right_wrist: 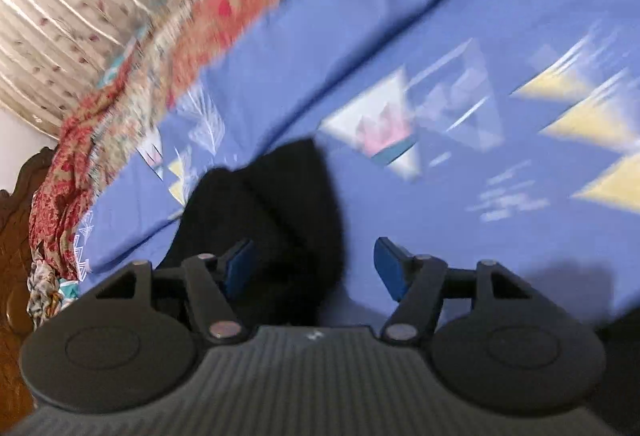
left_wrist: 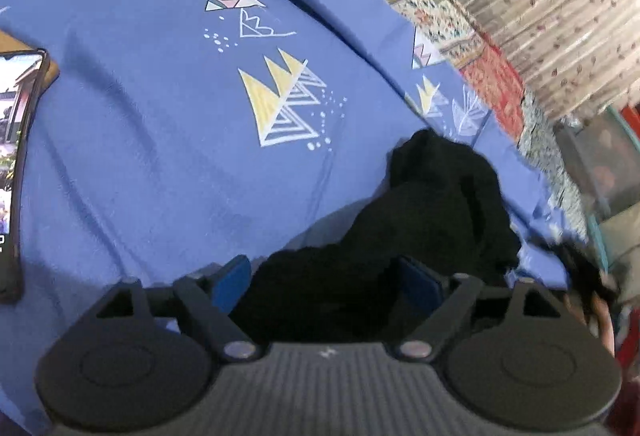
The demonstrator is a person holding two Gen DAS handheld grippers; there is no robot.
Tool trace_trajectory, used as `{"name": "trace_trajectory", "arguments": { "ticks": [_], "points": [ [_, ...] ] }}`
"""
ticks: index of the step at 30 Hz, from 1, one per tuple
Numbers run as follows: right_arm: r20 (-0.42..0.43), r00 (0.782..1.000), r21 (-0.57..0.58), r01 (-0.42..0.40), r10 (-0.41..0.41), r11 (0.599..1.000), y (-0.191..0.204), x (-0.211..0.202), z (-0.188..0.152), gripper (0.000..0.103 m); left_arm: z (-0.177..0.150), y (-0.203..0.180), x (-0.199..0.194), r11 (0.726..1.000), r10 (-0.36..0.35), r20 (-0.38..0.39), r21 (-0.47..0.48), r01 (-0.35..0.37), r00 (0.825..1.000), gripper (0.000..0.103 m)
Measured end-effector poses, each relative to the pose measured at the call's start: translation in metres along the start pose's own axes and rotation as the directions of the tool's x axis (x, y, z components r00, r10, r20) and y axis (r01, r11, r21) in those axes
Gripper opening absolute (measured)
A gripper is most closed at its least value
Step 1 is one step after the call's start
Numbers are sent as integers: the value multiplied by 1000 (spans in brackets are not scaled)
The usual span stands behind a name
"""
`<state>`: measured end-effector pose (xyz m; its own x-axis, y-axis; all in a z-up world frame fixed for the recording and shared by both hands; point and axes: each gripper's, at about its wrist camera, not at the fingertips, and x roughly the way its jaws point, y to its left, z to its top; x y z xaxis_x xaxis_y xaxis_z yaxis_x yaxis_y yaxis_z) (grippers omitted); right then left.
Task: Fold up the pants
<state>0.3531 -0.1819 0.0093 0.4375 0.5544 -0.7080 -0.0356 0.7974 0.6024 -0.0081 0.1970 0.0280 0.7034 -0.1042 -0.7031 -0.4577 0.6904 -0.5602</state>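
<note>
While no brand, label or legible writing shows on any item, a small pale mark sits on the ribbed housing of each gripper, too small to read. The black pants (left_wrist: 420, 220) lie bunched on a blue bedsheet (left_wrist: 160, 124) printed with yellow and white triangles. In the left wrist view their long axis runs from the bottom centre up toward the right, ending near the sheet's edge beside a red patterned blanket (left_wrist: 492, 76). In the right wrist view the heap runs from the bottom centre up and slightly left.

The left gripper (left_wrist: 324, 282) stands wide open, its blue pads apart with the near end of the pants lying between them; the pads do not press on the cloth. The right gripper (right_wrist: 312, 268) is likewise wide open, gripping nothing; the pants lie by its left pad, bare sheet by its right. That view is blurred.

A phone (left_wrist: 16, 164) with a lit screen lies at the left edge, well apart from the pants.
</note>
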Motion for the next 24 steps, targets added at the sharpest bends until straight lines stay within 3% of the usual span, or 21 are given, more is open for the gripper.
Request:
{"name": "trace_trajectory", "arguments": {
  "ticks": [1, 2, 3, 5, 7, 8, 10, 11, 13, 15, 17, 18, 20, 24],
  "points": [
    [-26, 1000, 6, 7, -7, 1000, 4, 10, -1, 58, -2, -2, 1, 1000, 8, 0, 10, -8, 1000, 68],
    [-17, 999, -18, 37, -37, 999, 14, 19, -2, 41, -3, -4, 3, 1000, 2, -8, 16, -2, 1000, 48],
    [-4, 998, -74, 59, -60, 996, 27, 18, -2, 12, -4, -5, 5, 1000, -19, -23, 20, 19, 1000, 37],
    [27, 999, -147, 44, -40, 988, 50, 6, 7, 10, -6, -12, 4, 998, -35, -24, 48, 36, 999, 26],
    [142, 988, -242, -20, 56, 970, 69, -36, 20, 4, -11, -26, -1, 992, -65, -24, 104, 67, 998, 19],
    [202, 975, -281, -33, 93, 959, 75, -62, 25, 4, -15, -36, -5, 984, -115, -31, 130, 118, 993, 16],
    [299, 943, -326, -40, 144, 944, 71, -115, 36, 4, -29, -60, -16, 943, -239, -60, 224, 246, 969, 16],
    [355, 923, -336, -25, 151, 942, 63, -140, 38, 4, -41, -75, -19, 909, -285, -89, 290, 299, 954, 16],
    [470, 877, -331, 68, 101, 941, 36, -185, 36, 4, -70, -105, -19, 829, -331, -188, 410, 380, 925, 17],
    [548, 837, -273, 187, -8, 944, 2, -215, 29, 4, -100, -123, -12, 760, -310, -283, 500, 416, 908, 24],
    [543, 828, -162, 268, -141, 950, -41, -228, 20, 4, -116, -130, -13, 711, -272, -315, 571, 411, 909, 32],
    [522, 828, -100, 300, -207, 949, -60, -229, 14, 4, -115, -129, -17, 702, -277, -310, 581, 412, 909, 40],
    [459, 839, -1, 330, -293, 944, -99, -231, 3, 4, -101, -122, -30, 719, -310, -258, 566, 403, 915, 56],
    [389, 858, 99, 322, -335, 941, -141, -228, -30, 5, -37, -102, -30, 845, -320, -128, 410, 344, 939, 59]
  ]
}}
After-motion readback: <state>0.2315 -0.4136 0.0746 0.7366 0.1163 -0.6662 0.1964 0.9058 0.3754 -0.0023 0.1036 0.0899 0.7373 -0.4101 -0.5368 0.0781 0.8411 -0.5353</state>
